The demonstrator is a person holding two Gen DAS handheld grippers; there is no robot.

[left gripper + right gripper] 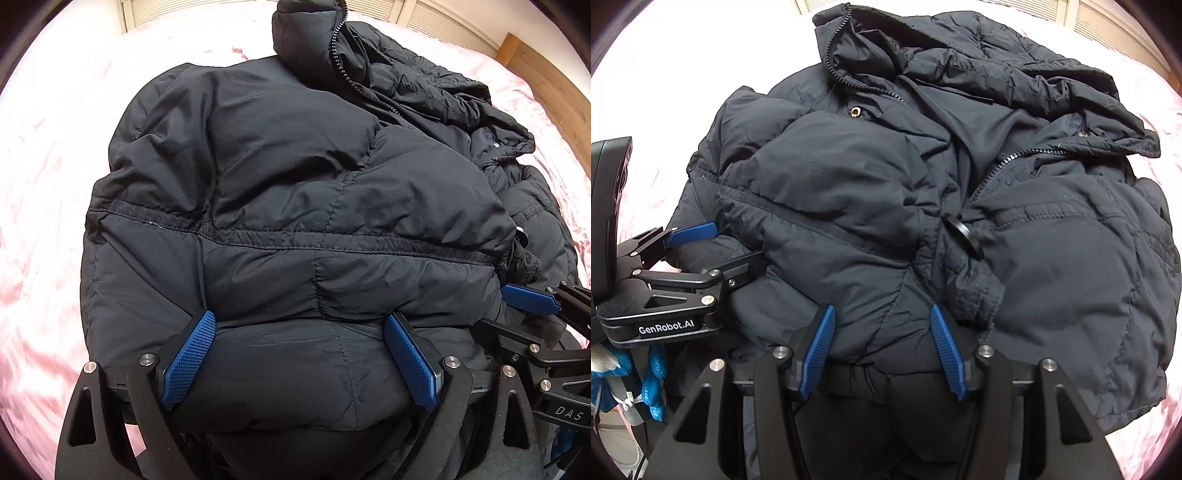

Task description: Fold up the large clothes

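Note:
A black puffer jacket (280,184) lies in a bulky folded heap on a pink bed sheet (48,206); it also fills the right wrist view (923,184). Its open zipper (1001,166) and collar lie at the far side. My left gripper (301,332) has its blue pads wide apart around a thick padded fold at the near edge. My right gripper (882,325) holds a padded fold between its blue pads the same way. The left gripper (713,243) also shows at the left of the right wrist view, pressed against the jacket. The right gripper's finger (532,299) shows at the right of the left wrist view.
The pink sheet (1145,96) surrounds the jacket. A wooden headboard (528,51) and pale slatted doors (192,14) stand beyond the bed. A blue-gloved hand (653,384) holds the left gripper at the lower left.

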